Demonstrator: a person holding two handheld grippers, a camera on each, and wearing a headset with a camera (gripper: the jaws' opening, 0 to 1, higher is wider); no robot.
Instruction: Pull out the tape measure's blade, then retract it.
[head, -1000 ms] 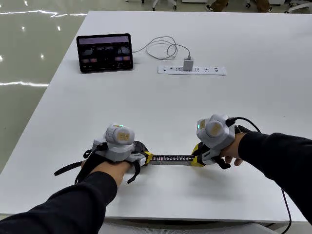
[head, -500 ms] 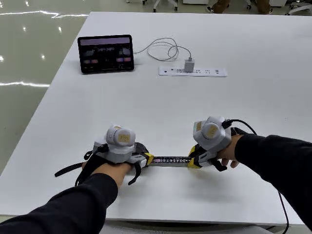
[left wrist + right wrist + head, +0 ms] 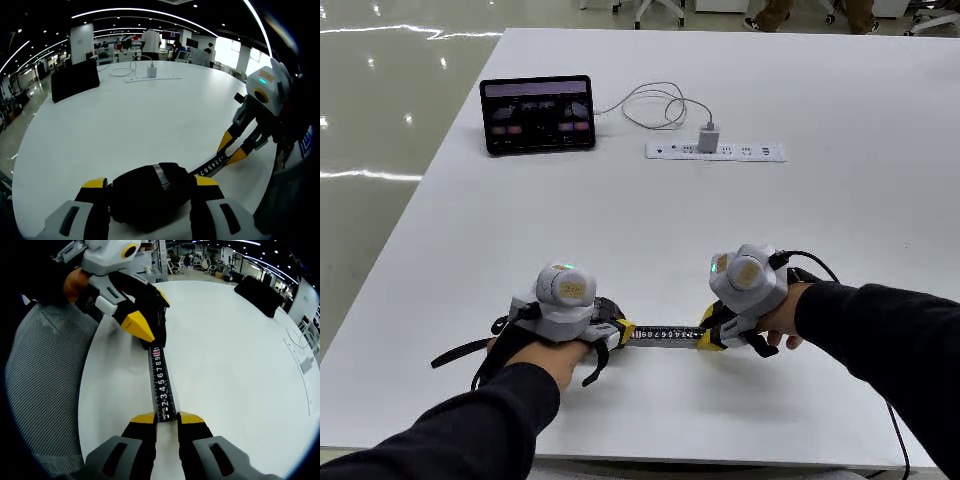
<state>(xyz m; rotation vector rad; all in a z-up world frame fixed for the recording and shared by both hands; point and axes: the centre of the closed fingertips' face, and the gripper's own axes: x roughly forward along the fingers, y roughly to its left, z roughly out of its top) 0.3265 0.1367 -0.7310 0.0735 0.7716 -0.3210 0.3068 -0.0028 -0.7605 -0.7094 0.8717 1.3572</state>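
Head view: the left gripper [image 3: 618, 329] was clamped on the black tape measure case [image 3: 607, 309]. The right gripper [image 3: 708, 338] pinched the far end of the blade [image 3: 665, 333]. A short stretch of blade ran between the two sets of fingers, low over the white table [image 3: 650, 220]. The gripper bodies covered most of both grips here. A tablet [image 3: 538, 112] and a power strip [image 3: 715, 151] lay well beyond the fingers.

Left gripper view: the case sat squarely between this gripper's yellow-tipped fingers, touching both and held firmly. The blade left the case past the right-hand finger and ran to the other gripper. The case's mouth and any lock button were out of sight, and the pads were hidden behind the case.

Right gripper view: this gripper's fingers were closed on the blade's tip, numbers facing up, with the blade running straight ahead to the case. The end hook was buried between the fingers and could not be made out. A mesh chair [image 3: 45, 380] showed off the table edge.

A still did not settle whether the blade was going out or coming back. Either way, the step probably called for keeping the blade flat and in line with the case mouth. The tip would need to stay pinched throughout so the spring could not snap it home. The case hand would do best held still and level.
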